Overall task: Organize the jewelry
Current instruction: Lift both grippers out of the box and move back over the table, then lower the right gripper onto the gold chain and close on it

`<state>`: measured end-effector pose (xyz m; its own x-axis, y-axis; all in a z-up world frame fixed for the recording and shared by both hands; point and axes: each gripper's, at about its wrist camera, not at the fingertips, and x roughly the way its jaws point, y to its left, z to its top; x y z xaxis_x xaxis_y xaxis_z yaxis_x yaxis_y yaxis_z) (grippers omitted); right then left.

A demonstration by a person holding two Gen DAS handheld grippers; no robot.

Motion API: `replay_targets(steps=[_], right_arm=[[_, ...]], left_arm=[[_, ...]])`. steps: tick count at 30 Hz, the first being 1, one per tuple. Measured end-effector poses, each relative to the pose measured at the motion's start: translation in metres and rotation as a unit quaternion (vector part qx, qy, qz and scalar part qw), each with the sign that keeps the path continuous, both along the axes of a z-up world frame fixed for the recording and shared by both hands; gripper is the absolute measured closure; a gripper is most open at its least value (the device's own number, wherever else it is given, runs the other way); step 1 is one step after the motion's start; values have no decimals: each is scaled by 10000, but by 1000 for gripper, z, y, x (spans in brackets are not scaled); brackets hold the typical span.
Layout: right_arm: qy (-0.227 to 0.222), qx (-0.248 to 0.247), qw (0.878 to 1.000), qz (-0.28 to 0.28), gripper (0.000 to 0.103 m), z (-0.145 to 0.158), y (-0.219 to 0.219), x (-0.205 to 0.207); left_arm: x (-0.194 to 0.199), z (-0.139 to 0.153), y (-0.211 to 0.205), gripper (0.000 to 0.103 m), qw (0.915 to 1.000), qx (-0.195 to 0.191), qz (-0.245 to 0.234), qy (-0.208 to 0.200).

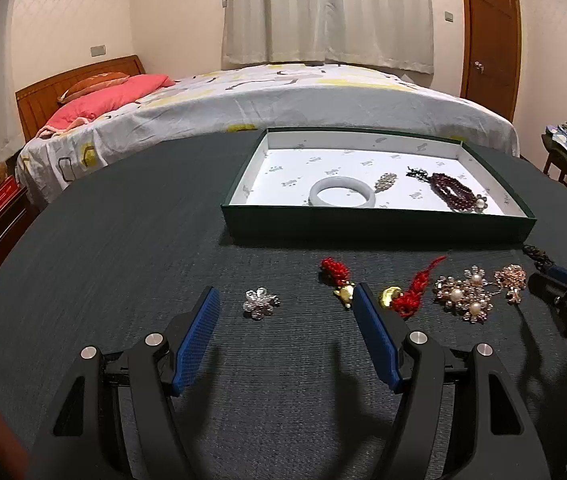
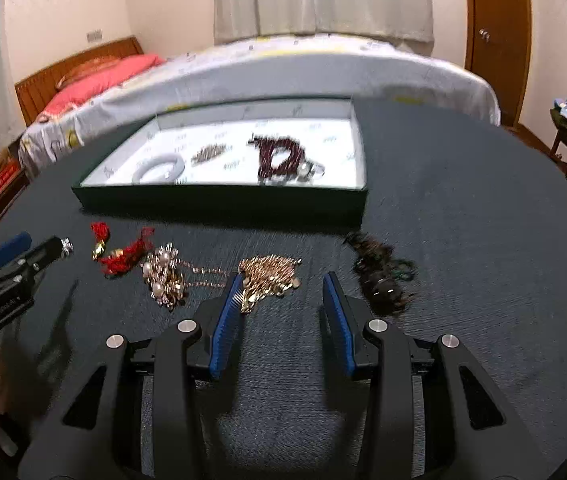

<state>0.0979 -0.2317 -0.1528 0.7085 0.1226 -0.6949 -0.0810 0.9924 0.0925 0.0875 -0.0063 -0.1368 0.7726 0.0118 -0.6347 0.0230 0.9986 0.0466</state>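
Both tools are spread wide and carry nothing. The left gripper [image 1: 285,306] hovers low over the dark table [image 1: 123,240] with the silver flower brooch [image 1: 260,303] lying just ahead between its blue pads, which suggests that piece is its next pick. The right gripper [image 2: 281,290] hangs over the gold chain cluster [image 2: 269,278], whose near edge touches the left pad, with a dark beaded piece [image 2: 381,270] just beyond the right pad. Sorting looks partly done: the green box [image 1: 375,226] already holds a white jade bangle [image 1: 342,197], a small oval brooch [image 1: 386,181] and a garnet bead bracelet [image 1: 452,194], laid apart on the white lining, probably so nothing tangles. Still loose in a row before the box are two red knotted charms [image 1: 405,294] with gold ends and the pearl brooch cluster [image 1: 463,294]. The right view is motion-blurred, so finer detail there is uncertain.
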Motion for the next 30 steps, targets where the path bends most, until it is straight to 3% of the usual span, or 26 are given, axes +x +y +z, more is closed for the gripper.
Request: replay_targets(steps=[7,18,22,30], right_arm=[[395,64,9992,-2,62,-6,4,14],[471,-229,9986,93,62,-6,18,35],[463,-342,9982,158,80,-6,20,33],[430,-27,9989,166,86,-4,9,25]], left_arm=[[6,-3,7,36,9999,-75,89,92],[11,-7,15,36,9996,-150,178,186],[12,-8,14,36,9995,-148,171,203],[11,-9,13,36,9995,-142,163,220]])
